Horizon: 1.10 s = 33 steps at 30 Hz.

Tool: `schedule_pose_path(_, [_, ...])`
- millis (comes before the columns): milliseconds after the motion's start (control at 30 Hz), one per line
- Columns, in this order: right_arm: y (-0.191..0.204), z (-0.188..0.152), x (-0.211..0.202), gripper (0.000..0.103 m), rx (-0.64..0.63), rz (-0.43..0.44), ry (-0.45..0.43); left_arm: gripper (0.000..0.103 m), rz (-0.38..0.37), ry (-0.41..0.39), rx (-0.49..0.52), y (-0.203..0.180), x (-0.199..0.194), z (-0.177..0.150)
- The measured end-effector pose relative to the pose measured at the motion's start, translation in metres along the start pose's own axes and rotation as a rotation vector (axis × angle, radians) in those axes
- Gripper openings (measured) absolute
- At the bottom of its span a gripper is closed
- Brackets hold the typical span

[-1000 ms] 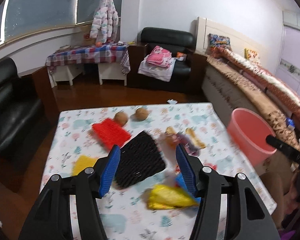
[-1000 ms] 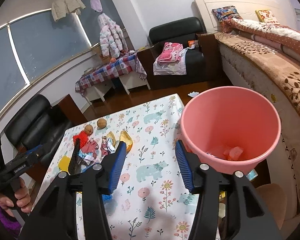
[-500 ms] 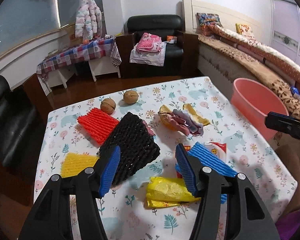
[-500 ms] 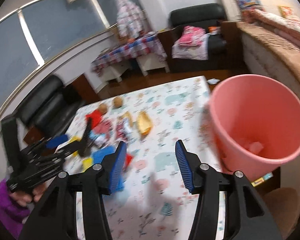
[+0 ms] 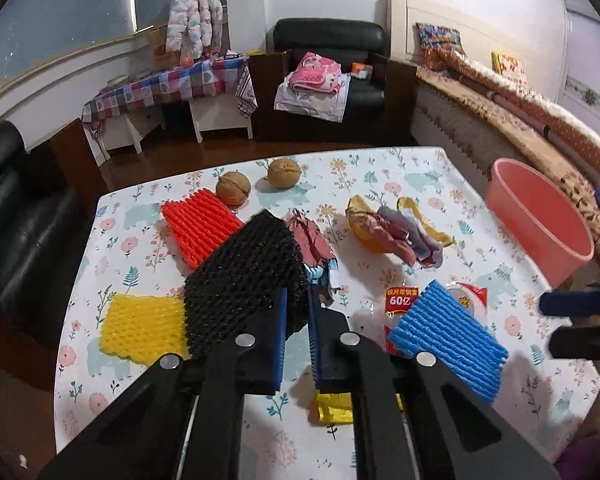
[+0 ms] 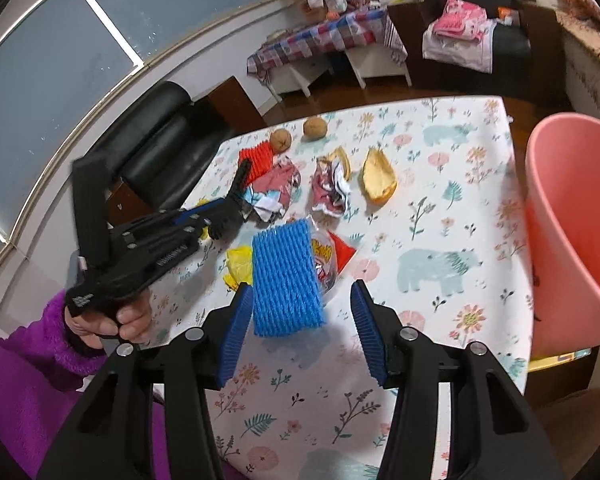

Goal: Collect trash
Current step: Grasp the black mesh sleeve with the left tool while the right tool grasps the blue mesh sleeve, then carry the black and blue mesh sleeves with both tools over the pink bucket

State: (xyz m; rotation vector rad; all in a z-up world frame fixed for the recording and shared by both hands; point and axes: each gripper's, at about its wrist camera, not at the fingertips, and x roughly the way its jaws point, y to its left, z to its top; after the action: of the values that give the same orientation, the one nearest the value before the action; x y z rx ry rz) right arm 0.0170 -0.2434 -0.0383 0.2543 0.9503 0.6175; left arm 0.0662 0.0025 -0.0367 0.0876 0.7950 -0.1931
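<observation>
Right wrist view: the tabletop (image 6: 440,208) with its floral cloth runs from the near edge below the claw to a far edge where two walnuts (image 6: 315,127) sit close to the drop. Its right edge meets the pink bucket (image 6: 572,216), which stands just beside the tabletop and rises above it. The stretch of cloth between the trash and the bucket is bare. The right claw (image 6: 300,316) is spread wide above the near end of the blue foam net (image 6: 286,276), its left pad right beside the net's edge; whether it touches is unclear. That net lies over a red snack wrapper (image 6: 332,256) and beside a yellow bag (image 6: 238,266).

In the left wrist view, the left claw (image 5: 298,320) is pressed nearly together, pinching the near corner of the black foam net (image 5: 244,276), which lies mid-table overlapping a crumpled wrapper (image 5: 314,244). A red foam net (image 5: 200,226) lies behind it and a yellow foam net (image 5: 142,328) just to its left, near the tabletop's left edge. Fruit peels and more wrappers (image 5: 396,232) lie toward the bucket.
</observation>
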Motion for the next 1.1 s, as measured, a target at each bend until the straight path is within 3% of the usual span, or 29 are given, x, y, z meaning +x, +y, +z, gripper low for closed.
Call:
schedule_pose_path(400, [-0.001, 0.000, 0.043, 0.051, 0.041, -0.004, 0.153, 0.008, -0.098, -0.067, -0.101, 0.022, -0.034, 0.007])
schedule_pose_path(467, [0.000, -0.001, 0.048, 0.033, 0.040, -0.014, 0.165, 0.008, -0.111, -0.073, -0.116, 0.025, -0.038, 0.007])
schedule_pose_path(500, [0.000, -0.001, 0.049, 0.030, 0.043, -0.017, 0.168, 0.008, -0.115, -0.075, -0.120, 0.025, -0.039, 0.007])
schedule_pose_path(567, [-0.001, -0.002, 0.049, 0.018, 0.052, -0.016, 0.157, 0.008, -0.124, -0.080, -0.123, 0.026, -0.042, 0.008])
schedule_pose_path(667, [-0.005, -0.001, 0.043, 0.008, 0.070, -0.018, 0.126, 0.008, -0.125, -0.084, -0.122, 0.026, -0.046, 0.010])
schedule_pose_path(1100, [-0.008, 0.013, -0.013, 0.006, 0.065, 0.003, -0.054, 0.008, -0.198, -0.119, -0.116, 0.010, -0.066, 0.030])
